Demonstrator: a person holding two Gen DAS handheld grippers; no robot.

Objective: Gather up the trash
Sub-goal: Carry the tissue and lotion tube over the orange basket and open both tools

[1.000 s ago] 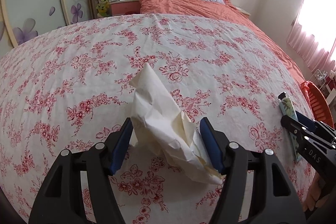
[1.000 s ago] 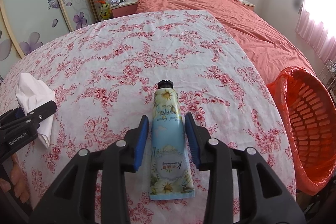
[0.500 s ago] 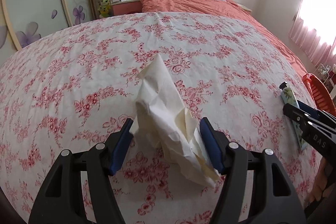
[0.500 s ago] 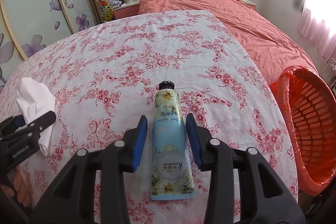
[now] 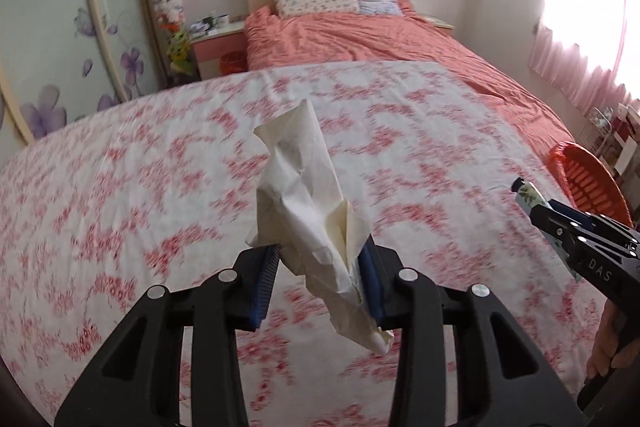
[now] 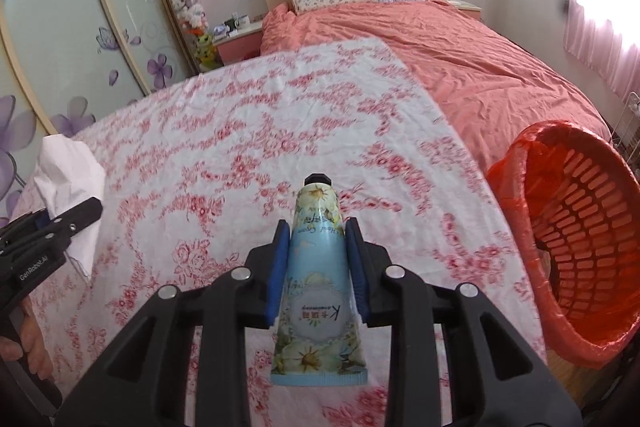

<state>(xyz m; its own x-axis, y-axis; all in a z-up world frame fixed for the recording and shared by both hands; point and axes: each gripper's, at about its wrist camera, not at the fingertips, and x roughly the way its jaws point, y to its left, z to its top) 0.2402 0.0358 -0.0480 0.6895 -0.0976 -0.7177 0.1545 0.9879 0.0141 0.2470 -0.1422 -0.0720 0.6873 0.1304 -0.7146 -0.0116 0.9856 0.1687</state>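
White crumpled paper (image 5: pixel 308 211) sits pinched in the closing left tool (image 5: pixel 320 267); the closing right tool (image 6: pixel 318 255) clamps a tube (image 6: pixel 318 287).

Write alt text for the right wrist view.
The right claw, its jaws closing, grips a blue flowered tube by its sides above a red-flowered bedspread. An orange basket lined with a red bag sits to the right; at the left edge, the left claw holds crumpled white paper.

Bright window (image 5: pixel 592 7) glare right; floral sheet (image 5: pixel 120 187) motion-blurred.
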